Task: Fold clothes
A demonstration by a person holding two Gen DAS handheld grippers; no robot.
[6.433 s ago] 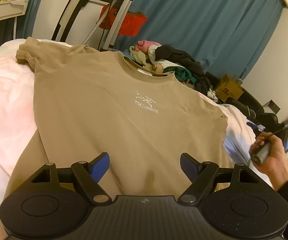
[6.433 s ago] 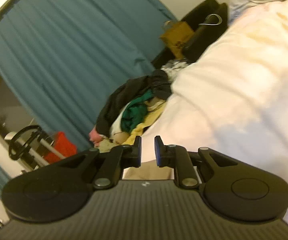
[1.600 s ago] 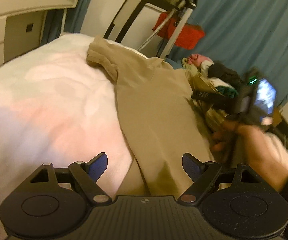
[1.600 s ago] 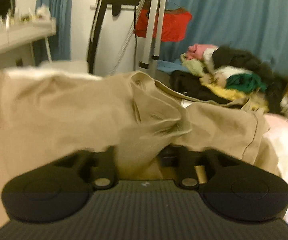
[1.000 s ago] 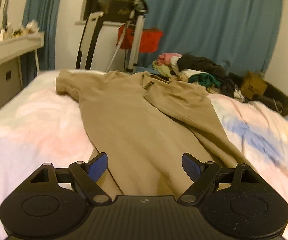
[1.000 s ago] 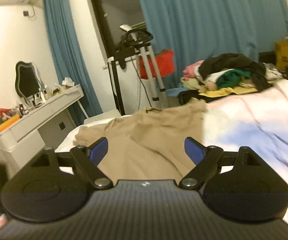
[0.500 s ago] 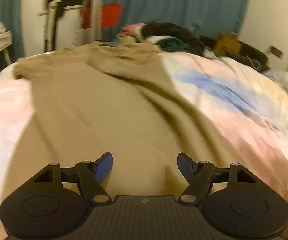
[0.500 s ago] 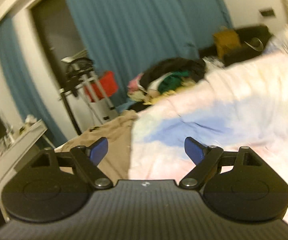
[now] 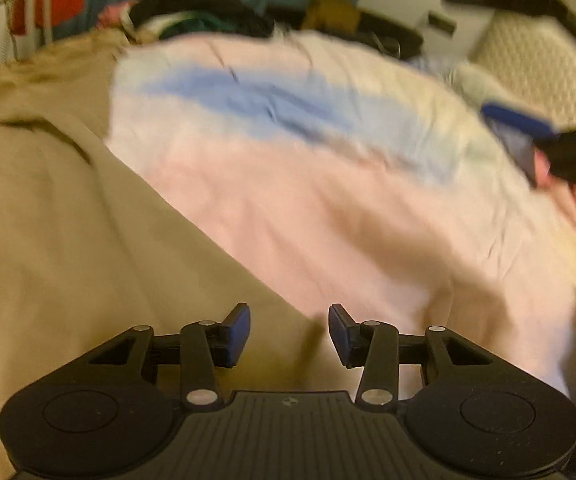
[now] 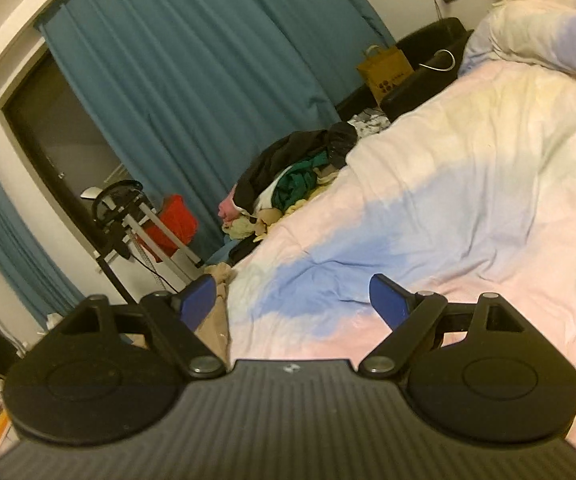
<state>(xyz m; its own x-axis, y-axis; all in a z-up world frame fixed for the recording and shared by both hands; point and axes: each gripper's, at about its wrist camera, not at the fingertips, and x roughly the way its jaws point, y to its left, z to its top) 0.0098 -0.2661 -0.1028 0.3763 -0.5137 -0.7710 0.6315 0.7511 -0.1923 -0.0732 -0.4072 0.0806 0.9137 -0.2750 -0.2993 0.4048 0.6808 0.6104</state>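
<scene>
My left gripper (image 9: pixel 289 334) is hovering low over the lower right edge of the tan cotton T-shirt (image 9: pixel 68 240), its blue-padded fingers (image 9: pixel 237 334) parted with a gap between them and nothing pinched. Half a second ago those fingers were spread wider, so they are narrowing, and the view has swung to the right: the shirt now fills only the left of the left wrist view, blurred with motion. The shirt is lying on the pastel pink, blue and yellow duvet (image 9: pixel 328 160), its right edge running diagonally from upper left down toward my fingers. To the right of that edge the bedding is lying bare, giving open room. My right gripper (image 10: pixel 292 300) is being held above the bed, fingers spread wide and holding nothing; only a sliver of the shirt (image 10: pixel 218 320) is showing by its left finger. It is also showing blurred at the right edge of the left view. A heap of mixed dark and green clothes (image 10: pixel 292 176) is sitting beyond the bed's far edge, before the teal curtain (image 10: pixel 208 80).
</scene>
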